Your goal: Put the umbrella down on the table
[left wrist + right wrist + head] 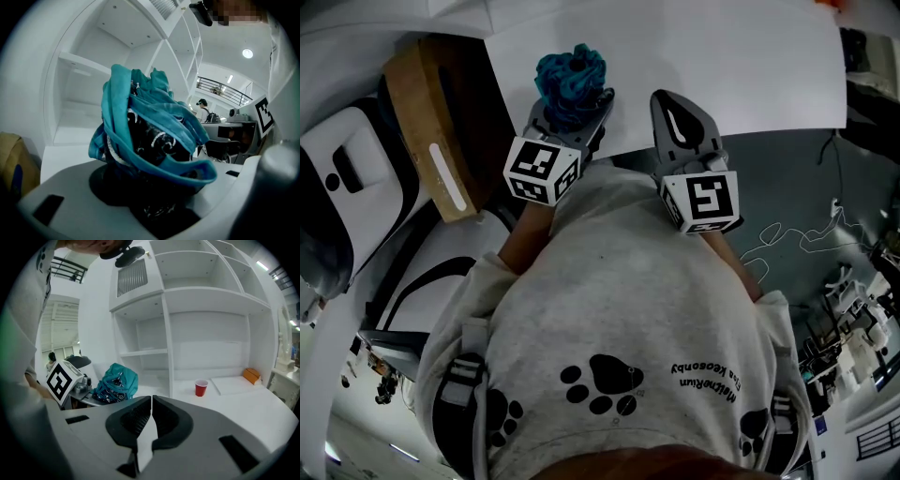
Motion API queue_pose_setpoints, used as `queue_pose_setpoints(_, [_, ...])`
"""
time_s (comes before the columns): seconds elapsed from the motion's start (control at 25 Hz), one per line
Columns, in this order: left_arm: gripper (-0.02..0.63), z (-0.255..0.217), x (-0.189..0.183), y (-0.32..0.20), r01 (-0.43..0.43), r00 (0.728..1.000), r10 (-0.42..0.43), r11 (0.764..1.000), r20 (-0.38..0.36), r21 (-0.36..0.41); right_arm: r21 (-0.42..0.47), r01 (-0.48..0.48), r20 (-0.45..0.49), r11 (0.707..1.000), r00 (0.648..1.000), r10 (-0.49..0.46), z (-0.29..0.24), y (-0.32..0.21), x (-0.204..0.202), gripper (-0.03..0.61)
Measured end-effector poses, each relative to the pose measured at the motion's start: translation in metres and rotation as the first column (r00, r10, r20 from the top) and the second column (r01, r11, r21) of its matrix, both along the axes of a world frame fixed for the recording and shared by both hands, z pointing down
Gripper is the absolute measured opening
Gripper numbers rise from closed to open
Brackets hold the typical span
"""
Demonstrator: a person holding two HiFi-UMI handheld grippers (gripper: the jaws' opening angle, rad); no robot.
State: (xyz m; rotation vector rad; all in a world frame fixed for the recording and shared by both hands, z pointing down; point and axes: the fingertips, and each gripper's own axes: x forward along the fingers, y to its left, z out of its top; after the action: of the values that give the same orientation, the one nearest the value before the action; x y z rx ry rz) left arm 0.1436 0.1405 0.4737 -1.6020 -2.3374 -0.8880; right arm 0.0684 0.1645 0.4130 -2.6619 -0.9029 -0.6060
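Observation:
A folded teal and black umbrella (570, 77) sticks up out of my left gripper (569, 114), which is shut on it over the near edge of the white table (750, 66). In the left gripper view the umbrella (150, 136) fills the space between the grey jaws, its teal cloth bunched and hanging over them. My right gripper (677, 101) is beside it on the right, shut with nothing in it; its jaws (151, 401) meet with only a thin slit. From the right gripper view the umbrella (116, 383) shows at the left.
A red cup (201, 387) and an orange object (251, 375) stand on the table in front of white shelves (187, 333). A brown wooden board (436, 131) and a white case (347, 187) are at the left. Cables (797, 239) lie on the grey floor at the right.

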Motion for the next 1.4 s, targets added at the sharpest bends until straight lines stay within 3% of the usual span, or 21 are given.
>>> queue_pose_setpoints(0.6, [0.247,0.049,0.008,0.024,-0.056,0.998,0.053,0.993,0.029,0.104,0.07,-0.005,0.072,0.998,0.997,0.0,0.041,0.007,0.018,0.034])
queue_pose_setpoints(0.96, [0.247,0.08,0.001,0.018,-0.1,0.994,0.088,0.964,0.058,0.246,0.1,-0.017,0.087,0.995,0.996,0.009,0.052,0.002,0.02,0.034])
queue_pose_setpoints(1.4, [0.249,0.106,-0.008,0.016,-0.131,0.991,0.115,0.936,0.068,0.326,0.115,-0.027,0.097,0.993,0.995,0.016,0.058,-0.004,0.018,0.034])
